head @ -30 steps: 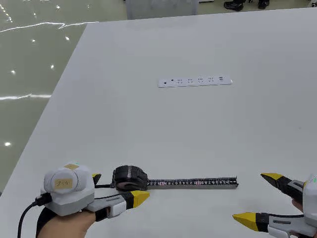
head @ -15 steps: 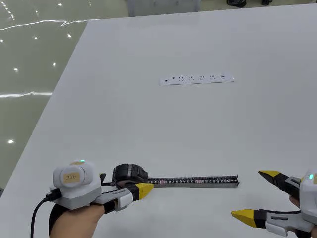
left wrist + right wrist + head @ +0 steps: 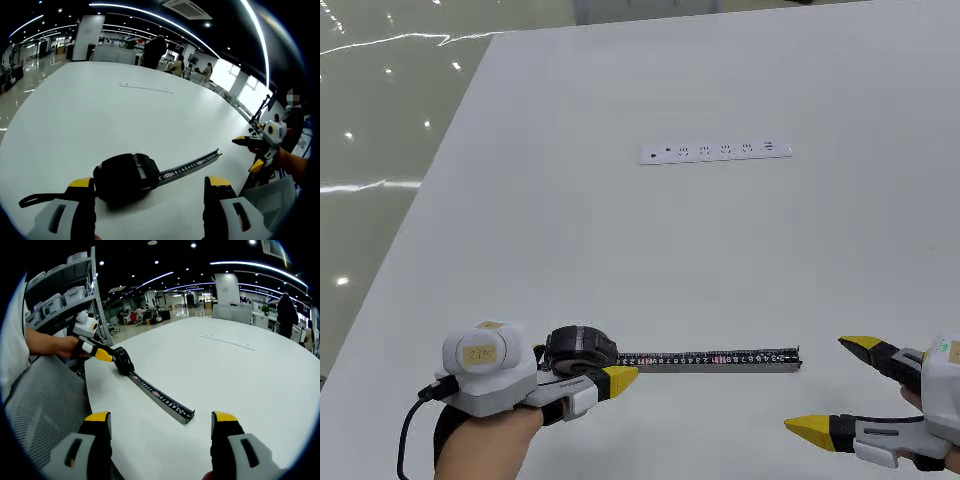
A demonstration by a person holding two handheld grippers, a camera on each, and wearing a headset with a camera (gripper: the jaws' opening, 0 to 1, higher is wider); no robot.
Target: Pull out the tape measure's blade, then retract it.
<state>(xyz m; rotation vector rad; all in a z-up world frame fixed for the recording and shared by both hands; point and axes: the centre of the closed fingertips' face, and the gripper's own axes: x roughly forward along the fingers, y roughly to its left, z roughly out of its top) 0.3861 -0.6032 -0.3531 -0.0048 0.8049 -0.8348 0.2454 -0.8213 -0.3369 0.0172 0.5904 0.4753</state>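
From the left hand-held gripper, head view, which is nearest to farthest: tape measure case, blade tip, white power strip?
1. Tape measure case, between the open jaws of the left hand-held gripper.
2. Blade tip, out to the right.
3. Power strip, far across the table.

Head view looks down the table (image 3: pixel 620 230) from its near edge. Low gripper views share the tape measure (image 3: pixel 125 177), facing each other.

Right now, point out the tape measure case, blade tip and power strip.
tape measure case (image 3: pixel 580 349), head view, black housing top.
blade tip (image 3: pixel 795 358), head view, free end.
power strip (image 3: pixel 715 152), head view, white body's middle.
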